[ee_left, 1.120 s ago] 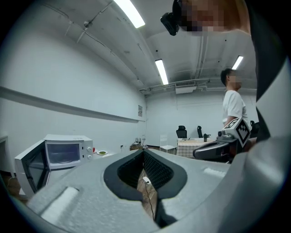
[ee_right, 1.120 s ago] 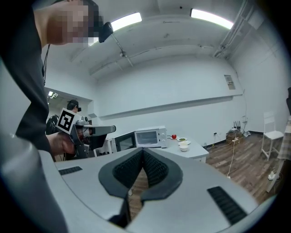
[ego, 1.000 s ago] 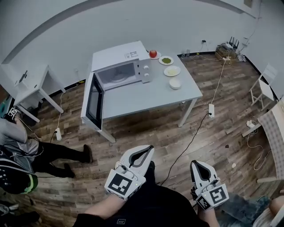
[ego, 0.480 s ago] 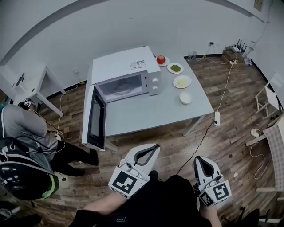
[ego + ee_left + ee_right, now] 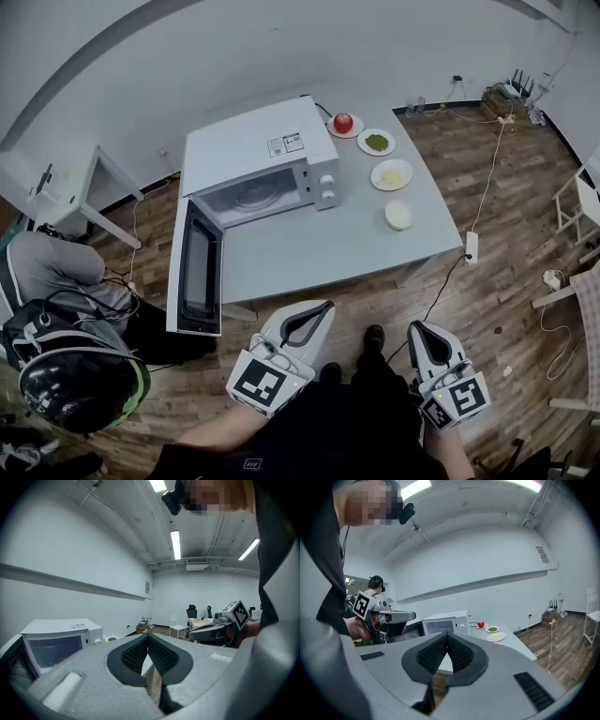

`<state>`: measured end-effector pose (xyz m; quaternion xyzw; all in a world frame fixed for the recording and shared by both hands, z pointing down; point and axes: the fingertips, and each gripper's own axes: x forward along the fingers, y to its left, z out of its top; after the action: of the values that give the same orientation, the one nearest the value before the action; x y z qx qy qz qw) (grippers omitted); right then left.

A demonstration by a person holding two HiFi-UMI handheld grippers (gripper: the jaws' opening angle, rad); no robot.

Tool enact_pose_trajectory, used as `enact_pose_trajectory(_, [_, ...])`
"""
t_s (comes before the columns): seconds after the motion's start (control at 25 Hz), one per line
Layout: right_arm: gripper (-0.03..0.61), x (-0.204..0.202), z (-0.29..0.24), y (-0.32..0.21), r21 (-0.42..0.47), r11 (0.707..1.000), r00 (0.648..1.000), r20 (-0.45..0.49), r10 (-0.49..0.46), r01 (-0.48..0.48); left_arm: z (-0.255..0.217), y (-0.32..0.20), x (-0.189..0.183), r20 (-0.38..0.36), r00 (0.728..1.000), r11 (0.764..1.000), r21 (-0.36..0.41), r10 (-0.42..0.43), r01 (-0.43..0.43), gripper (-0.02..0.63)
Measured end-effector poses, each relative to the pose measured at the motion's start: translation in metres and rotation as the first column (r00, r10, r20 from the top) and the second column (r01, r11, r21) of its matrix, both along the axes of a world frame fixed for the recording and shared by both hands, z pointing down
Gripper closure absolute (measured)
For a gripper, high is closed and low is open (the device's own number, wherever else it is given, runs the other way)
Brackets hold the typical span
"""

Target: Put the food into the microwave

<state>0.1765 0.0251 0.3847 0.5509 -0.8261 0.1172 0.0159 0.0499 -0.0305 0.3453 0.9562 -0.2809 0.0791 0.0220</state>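
Table [image 5: 309, 253] w/ microwave [image 5: 253, 155], door [image 5: 192, 281] swung open. L gripper [image 5: 322, 307] & R gripper [image 5: 413, 329] over floor near table's front, jaws together, holding nothing. Food on table, right of microwave: plates [image 5: 391, 174], bowl [image 5: 398, 215], apple [image 5: 343, 123].

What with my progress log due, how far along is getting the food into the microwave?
Done: the door of the microwave stands open. In hand: nothing; the left gripper and right gripper are both shut and empty, short of the table. Left: everything else; the apple, green plate, yellow plate and white bowl all sit on the table beside the microwave.
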Motion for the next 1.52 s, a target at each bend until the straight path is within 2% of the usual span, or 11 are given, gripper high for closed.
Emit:
enact_pose_trajectory(0.36, [0.565,0.053,0.003,-0.071,-0.001,0.997,0.997,-0.03,-0.074,0.074,0.004,-0.063,0.056,0.005,0.998,0.998,-0.024,-0.064,0.064,0.606])
enact_pose_trajectory(0.68, [0.565,0.094,0.013,-0.118,-0.034,0.982,0.98,-0.065,-0.186,0.184,0.015,-0.103,0.084,0.027,0.984,0.984,-0.018,-0.177,0.178,0.606])
enact_pose_trajectory(0.96, [0.563,0.088,0.037,-0.156,-0.099,0.961,0.955,-0.125,-0.27,0.259,0.027,-0.127,0.087,0.034,0.975,0.974,-0.046,-0.221,0.223,0.606])
enact_pose_trajectory(1.32, [0.563,0.083,0.095,-0.201,-0.219,0.938,0.923,-0.218,-0.316,0.27,0.063,-0.154,0.097,0.021,0.981,0.979,-0.068,-0.193,0.194,0.606])
enact_pose_trajectory(1.52, [0.561,0.083,0.125,-0.224,-0.274,0.923,0.9,-0.266,-0.344,0.271,0.082,-0.172,0.097,0.008,0.979,0.975,-0.094,-0.203,0.203,0.606])
